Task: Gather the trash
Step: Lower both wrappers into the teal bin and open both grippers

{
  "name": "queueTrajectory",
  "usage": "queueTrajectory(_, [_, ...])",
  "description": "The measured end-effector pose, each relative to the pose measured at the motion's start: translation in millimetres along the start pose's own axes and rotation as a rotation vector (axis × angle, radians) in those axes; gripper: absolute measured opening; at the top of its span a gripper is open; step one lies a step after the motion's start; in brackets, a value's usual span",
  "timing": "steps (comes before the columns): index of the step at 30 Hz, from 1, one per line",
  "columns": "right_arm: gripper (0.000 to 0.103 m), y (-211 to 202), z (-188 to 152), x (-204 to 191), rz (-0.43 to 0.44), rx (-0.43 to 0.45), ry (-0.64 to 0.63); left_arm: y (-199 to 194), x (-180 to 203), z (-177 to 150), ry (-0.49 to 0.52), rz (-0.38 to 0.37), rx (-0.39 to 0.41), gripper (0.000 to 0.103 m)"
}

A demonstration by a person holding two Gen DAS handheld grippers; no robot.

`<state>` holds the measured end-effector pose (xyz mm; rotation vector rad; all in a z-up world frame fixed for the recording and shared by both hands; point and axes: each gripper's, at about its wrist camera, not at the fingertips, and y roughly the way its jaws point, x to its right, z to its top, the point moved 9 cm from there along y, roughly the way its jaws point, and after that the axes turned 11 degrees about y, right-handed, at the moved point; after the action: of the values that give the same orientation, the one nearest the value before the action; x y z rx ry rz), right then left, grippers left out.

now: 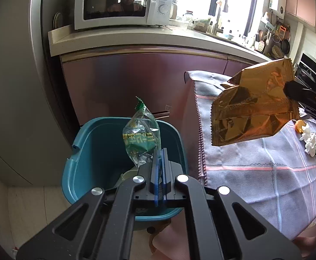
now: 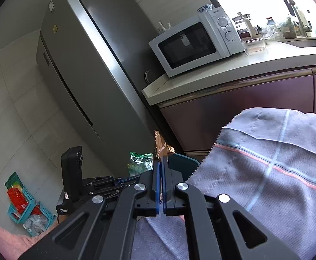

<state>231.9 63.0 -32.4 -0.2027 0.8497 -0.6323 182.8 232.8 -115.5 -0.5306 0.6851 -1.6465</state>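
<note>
My left gripper (image 1: 161, 155) is shut on the lower edge of a crumpled clear and green plastic wrapper (image 1: 141, 137). It holds the wrapper over the open teal bin (image 1: 88, 151) on the floor. My right gripper (image 2: 160, 162) is shut on a crinkled gold-brown snack bag (image 1: 255, 108), which hangs above the table's left edge, to the right of the bin. In the right wrist view the snack bag (image 2: 161, 145) shows edge-on past the blue pads, with the green wrapper (image 2: 141, 162) and the bin's rim (image 2: 185, 162) beyond.
A grey checked cloth (image 1: 255, 173) covers the table beside the bin, with orange peel (image 1: 298, 125) and white flowers (image 1: 310, 140) on it. A purple cabinet and a counter with a microwave (image 1: 121, 2) stand behind, a fridge (image 2: 88, 65) to the left. A teal basket (image 2: 25, 203) lies on the floor.
</note>
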Motion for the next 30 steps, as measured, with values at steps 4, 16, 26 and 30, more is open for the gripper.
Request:
queueTrajectory(4, [0.001, 32.2, -3.1, -1.5, -0.011, -0.054, -0.008, 16.7, -11.3, -3.1, -0.011, 0.010, -0.026, 0.003])
queueTrajectory(16, [0.001, 100.0, -27.8, 7.3, -0.077, -0.198, 0.010, 63.8, -38.8, -9.6, -0.046, 0.037, -0.097, 0.003])
queueTrajectory(26, [0.012, 112.7, -42.6, 26.4, -0.133, -0.242, 0.048, 63.4, -33.7, -7.5, -0.066, 0.025, -0.062, 0.003])
queueTrajectory(30, [0.013, 109.8, -39.5, 27.3, -0.132, -0.223, 0.048, 54.1, -25.5, -4.0, -0.061, 0.019, -0.041, 0.003])
